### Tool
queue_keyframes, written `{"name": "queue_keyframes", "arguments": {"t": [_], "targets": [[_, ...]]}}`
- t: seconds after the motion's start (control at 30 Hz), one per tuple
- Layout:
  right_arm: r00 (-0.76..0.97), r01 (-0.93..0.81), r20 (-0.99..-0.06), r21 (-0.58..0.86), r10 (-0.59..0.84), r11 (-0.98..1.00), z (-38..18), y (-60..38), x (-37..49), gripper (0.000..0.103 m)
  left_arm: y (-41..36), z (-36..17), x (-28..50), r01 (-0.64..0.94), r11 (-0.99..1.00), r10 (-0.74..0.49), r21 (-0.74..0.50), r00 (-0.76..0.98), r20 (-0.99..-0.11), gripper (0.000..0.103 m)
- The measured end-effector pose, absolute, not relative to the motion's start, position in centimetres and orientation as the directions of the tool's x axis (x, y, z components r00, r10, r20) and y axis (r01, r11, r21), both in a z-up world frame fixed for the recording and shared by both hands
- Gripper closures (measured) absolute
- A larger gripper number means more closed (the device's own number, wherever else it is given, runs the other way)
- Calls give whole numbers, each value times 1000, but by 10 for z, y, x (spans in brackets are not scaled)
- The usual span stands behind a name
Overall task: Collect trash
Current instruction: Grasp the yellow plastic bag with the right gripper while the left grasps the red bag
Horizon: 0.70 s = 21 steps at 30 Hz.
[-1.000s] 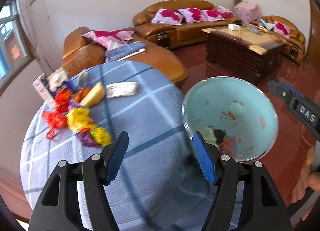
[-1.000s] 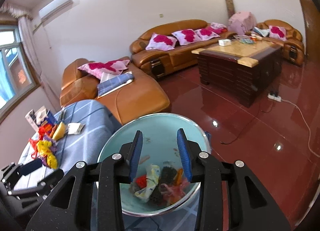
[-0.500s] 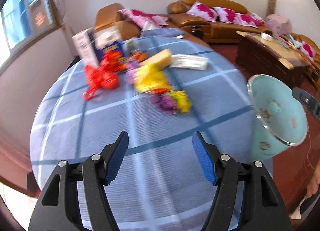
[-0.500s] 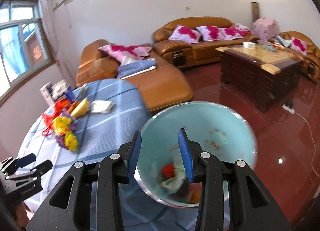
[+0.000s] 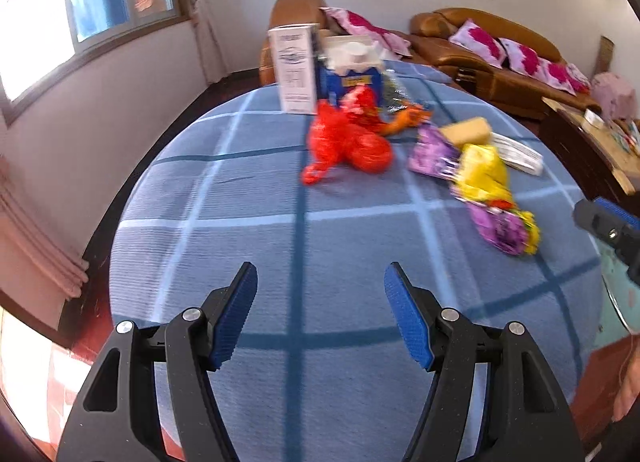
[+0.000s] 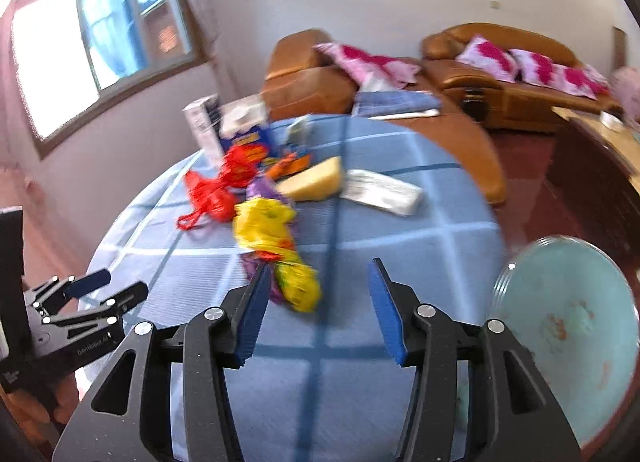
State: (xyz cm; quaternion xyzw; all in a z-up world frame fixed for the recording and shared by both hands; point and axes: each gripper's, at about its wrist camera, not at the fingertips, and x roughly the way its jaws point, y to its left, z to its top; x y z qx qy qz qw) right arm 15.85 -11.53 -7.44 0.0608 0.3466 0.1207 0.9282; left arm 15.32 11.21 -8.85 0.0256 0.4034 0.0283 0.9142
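Observation:
Trash lies on the round blue checked table: a red plastic bag, a yellow wrapper, purple wrappers, a yellow sponge-like block and a white packet. In the right wrist view they show as red bag, yellow wrapper and white packet. A pale teal bin stands at the table's right edge. My left gripper is open and empty above the near table. My right gripper is open and empty, just short of the yellow wrapper.
A white carton and a blue box stand at the table's far side. Brown sofas with pink cushions and a dark coffee table are beyond. The left gripper shows at the lower left of the right wrist view.
Both grippers swung left from the teal bin toward the table's trash. The right gripper's jaws opened wider. The bin now sits at the right edge of both views.

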Motion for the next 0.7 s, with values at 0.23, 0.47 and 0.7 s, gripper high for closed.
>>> {"name": "queue_keyframes", "arguments": {"t": [0.23, 0.47, 0.7], "targets": [[663, -245, -680, 196, 312, 949, -88, -93, 197, 56, 144, -95, 166, -83, 996, 80, 33, 656, -751, 38], [591, -282, -723, 229, 356, 932, -103, -80, 223, 66, 159, -95, 175, -111, 994, 87, 19, 649, -756, 38], [591, -318, -703, 247, 395, 915, -92, -72, 216, 76, 166, -96, 179, -118, 993, 86, 12, 644, -760, 38]]}}
